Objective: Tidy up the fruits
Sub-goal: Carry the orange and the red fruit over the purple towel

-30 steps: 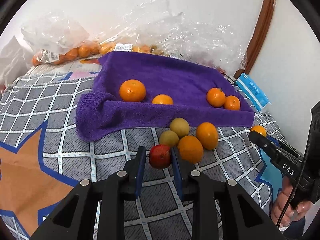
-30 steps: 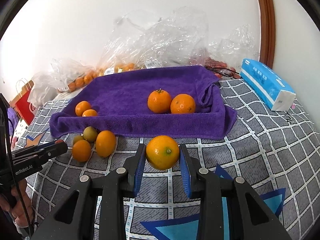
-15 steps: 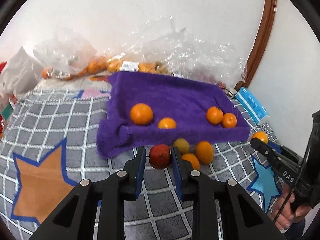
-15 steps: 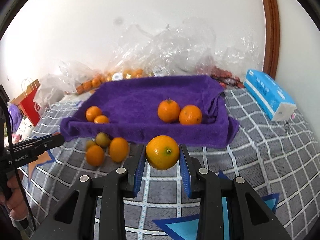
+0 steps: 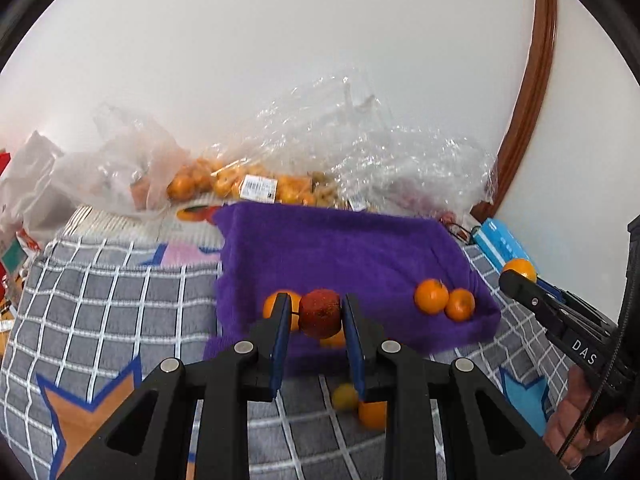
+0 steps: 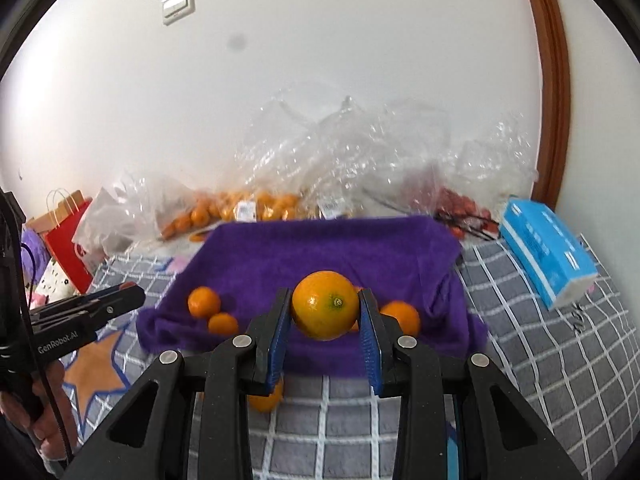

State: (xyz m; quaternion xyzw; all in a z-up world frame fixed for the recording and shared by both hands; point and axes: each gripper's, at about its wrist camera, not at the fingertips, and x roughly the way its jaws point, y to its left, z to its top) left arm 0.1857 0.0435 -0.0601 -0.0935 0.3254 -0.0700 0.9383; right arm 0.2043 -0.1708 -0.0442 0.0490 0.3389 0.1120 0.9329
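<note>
Two handheld grippers hang above a checked grey bedspread [image 5: 120, 312], each carrying fruit toward the purple towel [image 5: 340, 252] that lies ahead of and below both. The left gripper [image 5: 316, 316] has its blue pads pinched on one small red fruit [image 5: 320, 313], which sits over the towel's near-left edge — the drop spot is straight ahead and down, not off to a side. To its right, the right gripper [image 6: 325, 308] has its jaws clamped on one larger orange [image 6: 325, 305], held roughly over the middle of the near hem. Both fruits are round, with no long axis to line up; the red one's thin stem points left at the pad. The left hand looks nearer the left pair of fruit on the cloth, the right hand nearer the right pair. Counted left to right on the towel: two oranges [image 6: 204, 301] at the left in the right wrist view and two [image 5: 431, 295] at the right in the left wrist view — four in all. On the bedspread below the left gripper lie one yellowish fruit [image 5: 345, 397] and one orange [image 5: 372, 414]; anything else there is hidden behind the fingers.
</note>
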